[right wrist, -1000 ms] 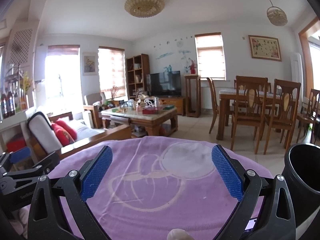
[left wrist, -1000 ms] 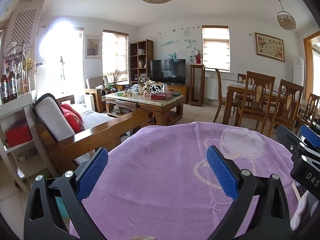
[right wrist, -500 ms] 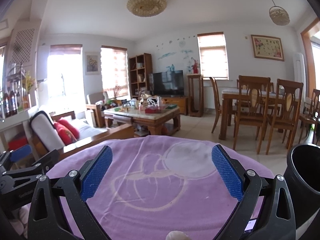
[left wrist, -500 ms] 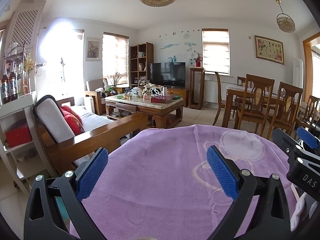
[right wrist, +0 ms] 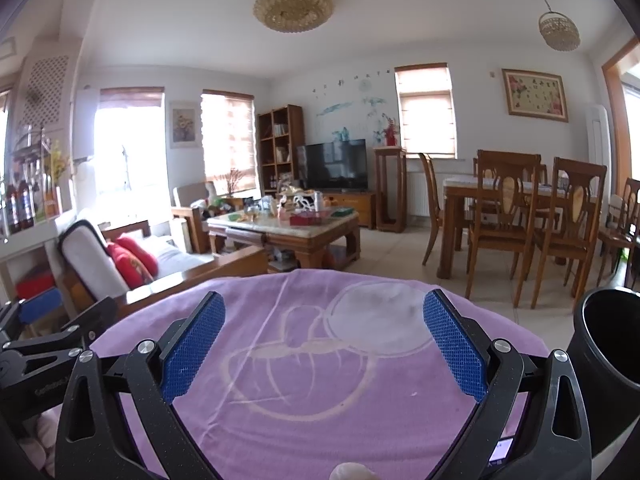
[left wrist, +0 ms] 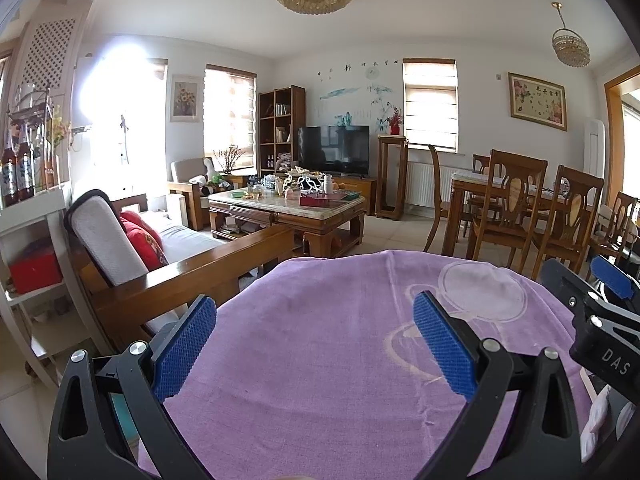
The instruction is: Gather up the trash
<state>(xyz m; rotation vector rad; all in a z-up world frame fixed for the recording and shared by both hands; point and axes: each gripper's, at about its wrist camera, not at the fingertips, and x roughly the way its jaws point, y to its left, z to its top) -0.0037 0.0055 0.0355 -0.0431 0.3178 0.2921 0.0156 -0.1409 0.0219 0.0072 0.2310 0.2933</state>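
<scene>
**Both grippers tipped slightly down over the purple cloth**

Since a second earlier, both cameras had dipped a little: the room sat slightly lower in the earlier frames, and the purple cloth's far edge had dropped in both views. Nothing on the cloth had shifted.

The cloth [left wrist: 320, 344] covered the bench and filled the lower half of each view, with a pale cartoon outline printed on it [right wrist: 320, 344]. Beyond it stood a wooden sofa [left wrist: 132, 248] with red cushions, a coffee table [left wrist: 288, 208] crowded with small items, a dining table with chairs [left wrist: 520, 208], and a television [left wrist: 334, 150].

A black bin [right wrist: 608, 364] stood at the right edge of the bench, open mouth up, just beside the right gripper.

The left gripper [left wrist: 316, 340] hung above the cloth with its fingers [left wrist: 184, 344] spread wide and nothing between them. The right gripper [right wrist: 324, 344] did the same, fingers [right wrist: 454, 348] wide apart and empty. Each gripper showed at the edge of the other's view.

White crumpled trash [left wrist: 596, 424] lay at the lower right of the left view, partly hidden under the right gripper. A small pale object [right wrist: 352, 472] at the bottom edge of the right view was too cut off to identify.
</scene>
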